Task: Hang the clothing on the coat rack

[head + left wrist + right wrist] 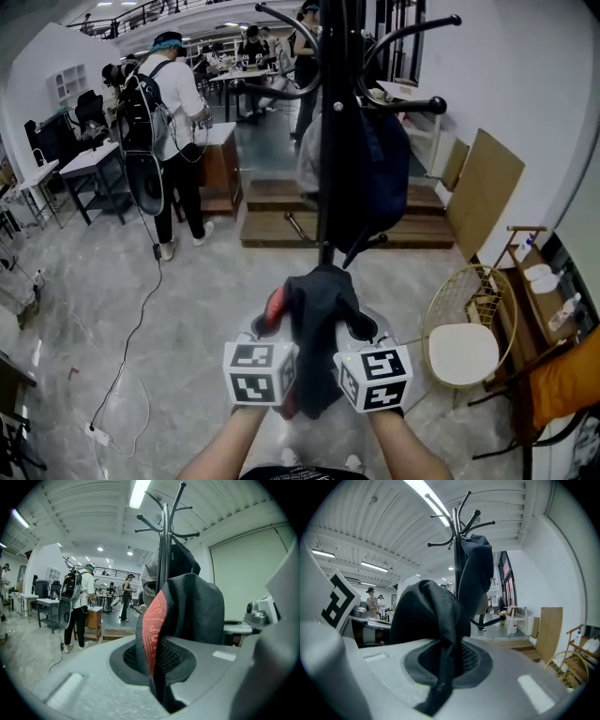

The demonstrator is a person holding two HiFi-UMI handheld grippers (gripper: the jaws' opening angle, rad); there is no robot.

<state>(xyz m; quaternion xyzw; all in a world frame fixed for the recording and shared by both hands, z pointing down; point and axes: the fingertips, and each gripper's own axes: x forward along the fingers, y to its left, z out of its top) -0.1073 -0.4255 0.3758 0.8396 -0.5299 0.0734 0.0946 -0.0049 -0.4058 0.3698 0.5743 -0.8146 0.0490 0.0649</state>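
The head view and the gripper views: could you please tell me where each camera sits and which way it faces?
Head view: on the person's head, facing steeply down and forward at the coat rack; shows both forearms, with left gripper and right gripper shut on the dark garment.
Left gripper view: rides the left gripper, looking along its own shut jaws past the garment to the rack.
Right gripper view: rides the right gripper, likewise along its own shut jaws.
Shared: all three show garment and rack.

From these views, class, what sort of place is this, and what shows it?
Probably a shared workshop or lab hall: work tables with people standing at them, a person wearing a backpack rig, and ceiling strip lights.
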